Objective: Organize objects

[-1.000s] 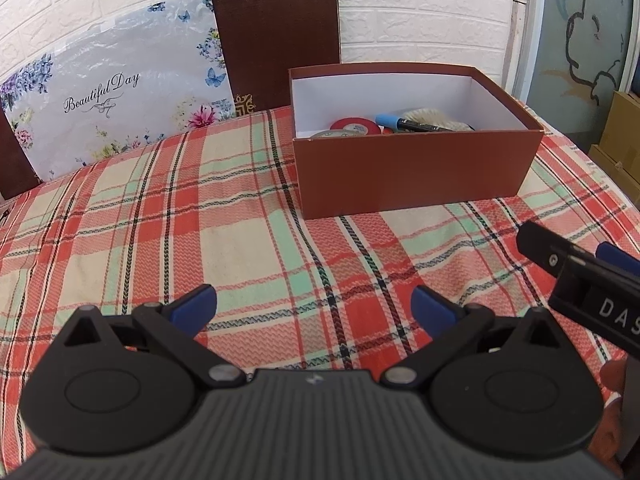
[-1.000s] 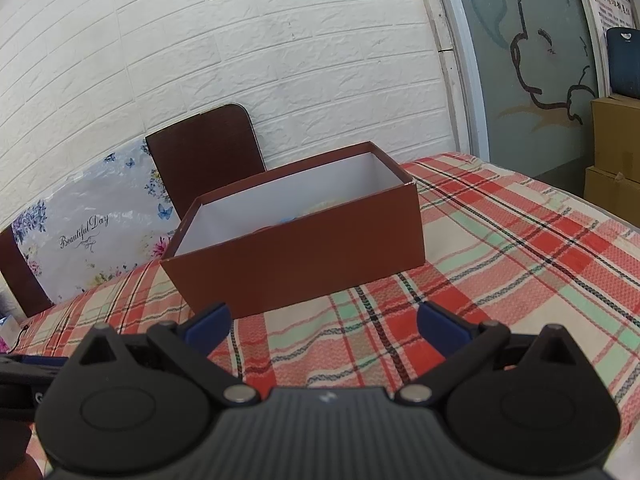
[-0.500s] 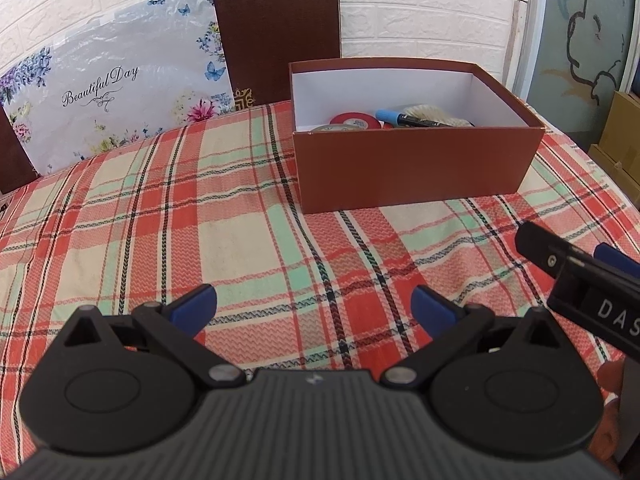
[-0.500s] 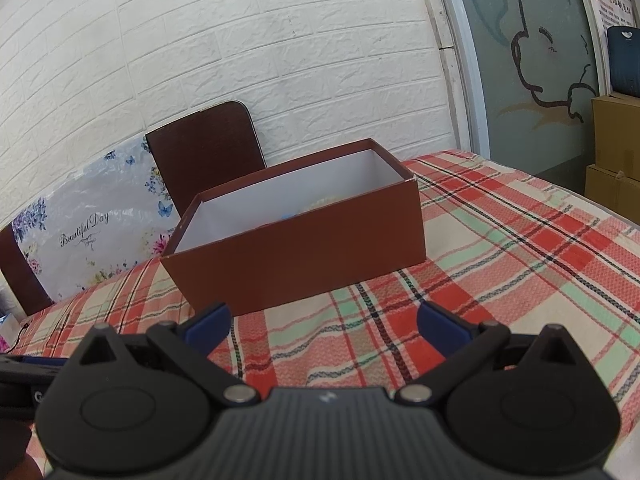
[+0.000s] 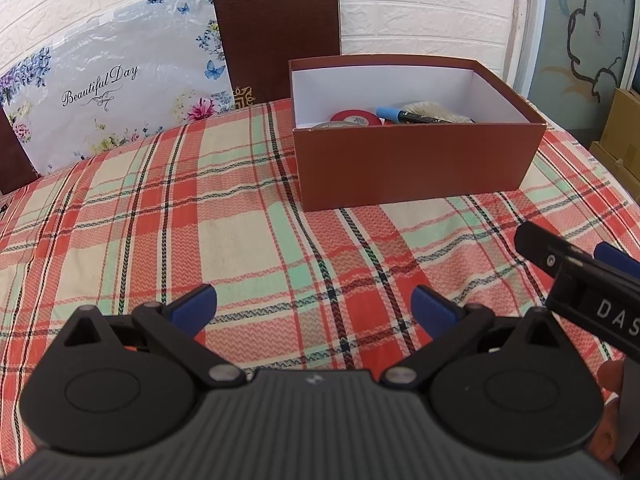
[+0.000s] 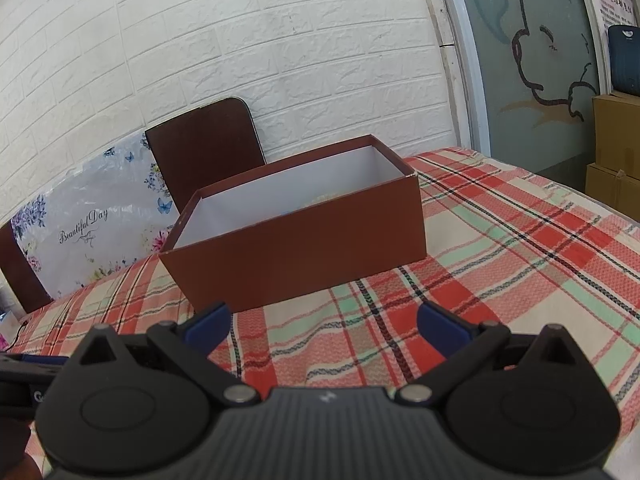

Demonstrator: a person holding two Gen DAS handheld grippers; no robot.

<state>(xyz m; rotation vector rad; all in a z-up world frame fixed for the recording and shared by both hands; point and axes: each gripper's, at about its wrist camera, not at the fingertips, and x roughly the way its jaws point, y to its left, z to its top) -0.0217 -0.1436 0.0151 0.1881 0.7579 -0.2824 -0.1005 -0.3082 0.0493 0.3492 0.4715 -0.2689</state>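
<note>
A: Left side first?
B: Floral "Beautiful Day" board (image 5: 108,92) far left, leaning on the wall beside a brown chair back (image 5: 276,32). Left gripper (image 5: 314,304) near, spread wide, holding nothing, over the plaid tablecloth (image 5: 224,208).
A: Task stuff?
B: Brown box (image 5: 416,168) far centre-right; red tape roll (image 5: 354,117), blue-capped marker (image 5: 416,117) inside.
A: Right?
B: Right gripper (image 6: 322,322) near, also wide apart, empty.

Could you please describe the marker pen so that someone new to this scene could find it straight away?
Start at the open brown box on the plaid tablecloth and look inside it. The marker lies flat between the red tape roll and a pale fluffy item; only it has a black barrel with a light blue cap.
</note>
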